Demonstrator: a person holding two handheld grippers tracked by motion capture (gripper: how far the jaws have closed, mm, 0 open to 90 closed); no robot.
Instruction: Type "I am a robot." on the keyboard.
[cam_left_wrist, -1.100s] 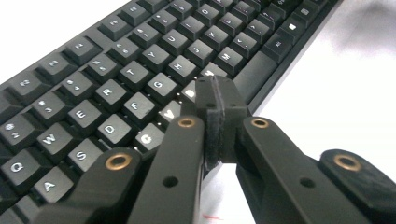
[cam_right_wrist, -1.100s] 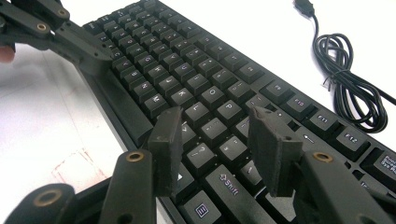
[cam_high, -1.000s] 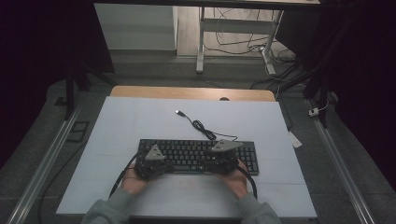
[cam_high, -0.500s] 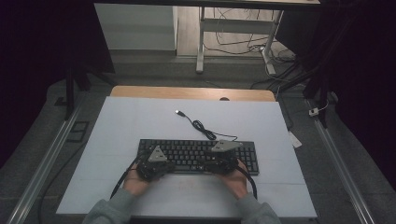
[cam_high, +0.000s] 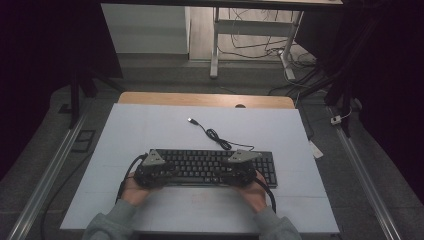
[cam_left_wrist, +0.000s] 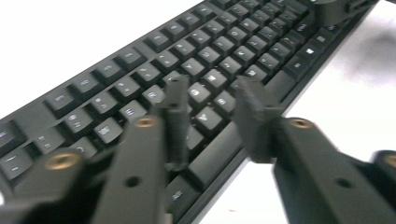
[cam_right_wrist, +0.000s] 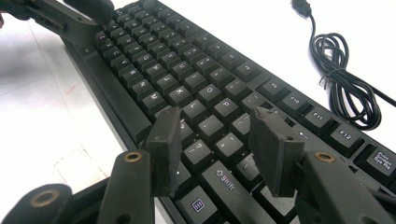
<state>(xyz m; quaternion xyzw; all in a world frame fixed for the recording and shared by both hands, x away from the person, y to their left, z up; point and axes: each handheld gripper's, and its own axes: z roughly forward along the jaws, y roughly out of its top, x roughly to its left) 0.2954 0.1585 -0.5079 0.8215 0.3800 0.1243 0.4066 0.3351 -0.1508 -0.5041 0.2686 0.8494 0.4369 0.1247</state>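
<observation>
A black keyboard (cam_high: 210, 167) lies across the near middle of the white table (cam_high: 150, 130). Its cable (cam_high: 215, 136) runs back in a loose coil to a USB plug (cam_high: 191, 120). My left gripper (cam_high: 156, 170) hovers over the keyboard's left end and my right gripper (cam_high: 237, 169) over its right part. In the left gripper view, the left gripper (cam_left_wrist: 212, 98) stands open just above the keys (cam_left_wrist: 116, 70), holding nothing. In the right gripper view, the right gripper (cam_right_wrist: 215, 126) is open above the keys (cam_right_wrist: 187, 60) near the shift key, and the coiled cable (cam_right_wrist: 345, 88) lies beyond.
The table's wooden far edge (cam_high: 200, 99) meets a floor with desk legs (cam_high: 214, 50) and loose cables (cam_high: 300, 75). Metal rails (cam_high: 50, 170) run along both sides of the table. Bare white surface lies behind the keyboard and in front of it.
My left gripper has edged slightly to the left over the keyboard. The right gripper and the keyboard have hardly moved.
</observation>
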